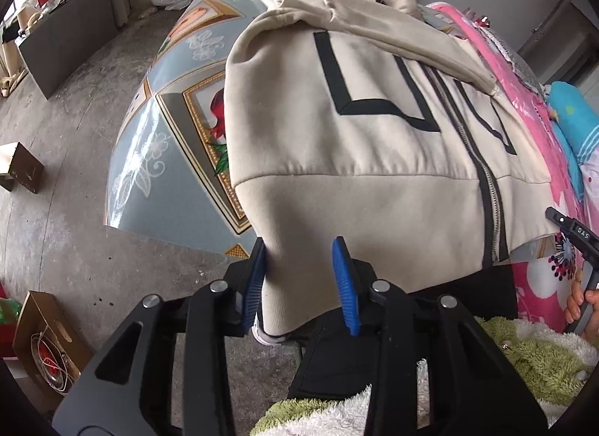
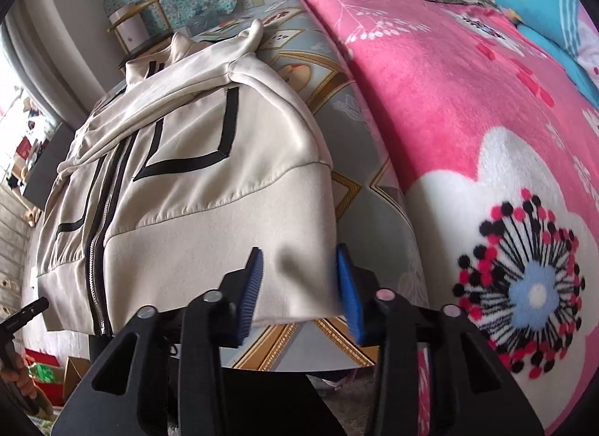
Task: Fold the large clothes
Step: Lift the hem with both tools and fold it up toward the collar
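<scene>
Left wrist view shows your main risk: the cream zip jacket [image 1: 374, 129] lies front-up on the patterned desk [image 1: 168, 129] with its hem hanging off the near edge, and you hold only thick ribbed corners, so a quick lift could let one corner slip and skew the fold. The loose sleeve [image 1: 393, 35] draped across the chest may also slide off. Your left claw [image 1: 299, 282] is partly closed, with the left hem corner between its blue pads. Your right claw [image 2: 299, 286] is likewise partly closed around the right hem corner, beside the pink blanket [image 2: 468, 117].
</scene>
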A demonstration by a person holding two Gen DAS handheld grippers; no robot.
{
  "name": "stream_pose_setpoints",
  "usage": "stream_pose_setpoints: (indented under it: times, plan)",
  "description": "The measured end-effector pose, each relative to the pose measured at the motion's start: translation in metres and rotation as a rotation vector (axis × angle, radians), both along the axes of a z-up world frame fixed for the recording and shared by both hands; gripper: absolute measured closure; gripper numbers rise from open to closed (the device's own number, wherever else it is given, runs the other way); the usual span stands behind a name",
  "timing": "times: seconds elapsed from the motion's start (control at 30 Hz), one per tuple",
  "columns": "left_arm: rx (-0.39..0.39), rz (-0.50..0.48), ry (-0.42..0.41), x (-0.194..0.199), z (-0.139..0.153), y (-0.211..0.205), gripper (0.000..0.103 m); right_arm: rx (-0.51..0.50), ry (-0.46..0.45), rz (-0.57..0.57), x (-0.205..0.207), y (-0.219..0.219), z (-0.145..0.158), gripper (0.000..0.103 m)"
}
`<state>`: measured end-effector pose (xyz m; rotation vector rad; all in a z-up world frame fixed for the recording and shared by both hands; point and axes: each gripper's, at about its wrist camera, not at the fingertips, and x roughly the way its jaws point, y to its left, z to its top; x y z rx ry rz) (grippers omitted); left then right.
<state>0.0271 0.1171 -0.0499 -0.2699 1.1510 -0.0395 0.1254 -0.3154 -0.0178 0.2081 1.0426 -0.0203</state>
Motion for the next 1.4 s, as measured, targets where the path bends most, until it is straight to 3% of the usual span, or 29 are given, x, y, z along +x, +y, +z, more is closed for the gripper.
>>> stream_pose_setpoints:
  times: [0.27, 0.33, 0.4, 0.6, 0.67, 0.73, 1.03, 1.4]
  plan:
    - [-0.004, 0.053, 0.06, 0.007, -0.007, 0.005, 0.069, -0.013, -0.012, -0.021, -0.002, 0.001, -0.004, 0.07]
    - [0.019, 0.048, 0.058, 0.007, -0.006, 0.001, 0.069, -0.024, -0.013, -0.03, -0.002, 0.0, -0.005, 0.074]
    - [0.042, 0.039, 0.046, 0.007, -0.002, -0.002, 0.078, -0.03, -0.018, -0.036, -0.003, 0.0, -0.005, 0.078]
    - [0.015, 0.04, 0.055, 0.007, 0.0, 0.002, 0.078, -0.027, -0.023, -0.032, -0.004, -0.001, -0.004, 0.091]
    - [0.032, 0.024, 0.039, 0.006, 0.004, 0.0, 0.094, -0.026, -0.033, -0.03, -0.005, -0.001, 0.0, 0.094]
    - [0.03, -0.002, 0.008, 0.005, 0.014, -0.002, 0.097, -0.02, -0.04, -0.031, -0.006, 0.0, 0.004, 0.096]
    - [-0.035, -0.069, -0.174, 0.021, 0.076, -0.004, 0.099, -0.007, -0.101, -0.033, 0.001, 0.007, 0.04, 0.097]
    - [-0.058, -0.074, -0.267, 0.068, 0.104, 0.002, 0.099, -0.007, -0.139, -0.028, 0.026, 0.013, 0.064, 0.097]
